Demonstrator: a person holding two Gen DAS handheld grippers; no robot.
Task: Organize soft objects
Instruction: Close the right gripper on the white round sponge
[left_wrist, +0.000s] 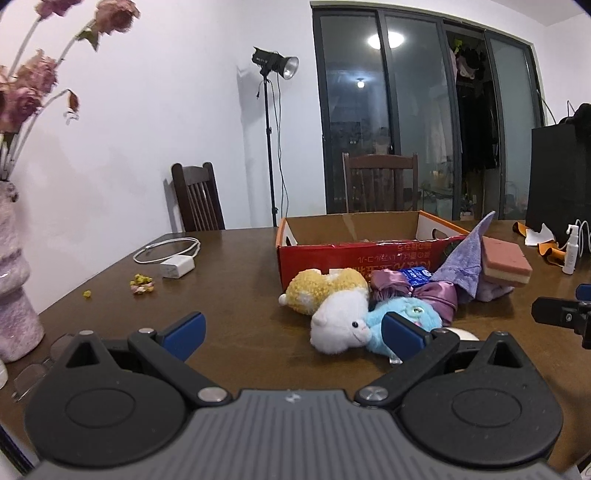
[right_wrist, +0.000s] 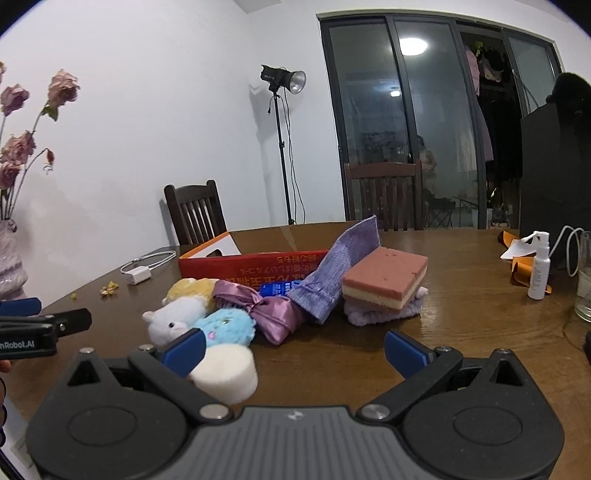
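A heap of soft things lies on the wooden table in front of a red cardboard box (left_wrist: 354, 258) (right_wrist: 255, 264). It holds a yellow plush (left_wrist: 321, 290) (right_wrist: 192, 288), a white plush (left_wrist: 338, 326) (right_wrist: 177, 317), a blue plush (left_wrist: 410, 312) (right_wrist: 227, 326), a purple satin bow (left_wrist: 428, 295) (right_wrist: 269, 310), a purple towel (left_wrist: 465, 266) (right_wrist: 332, 273), a pink layered sponge (left_wrist: 506, 264) (right_wrist: 388, 278) and a white round sponge (right_wrist: 225, 373). My left gripper (left_wrist: 295, 332) is open, just short of the white plush. My right gripper (right_wrist: 295, 352) is open, empty, its left finger beside the round sponge.
A pink vase (left_wrist: 14, 295) with dried roses stands at the left. A white charger with cable (left_wrist: 173, 264), dried petals (left_wrist: 140, 286), a spray bottle (right_wrist: 539, 269), a glass (right_wrist: 585, 280), and a black bag (right_wrist: 554, 177) sit around. Chairs (left_wrist: 197, 197) stand behind the table.
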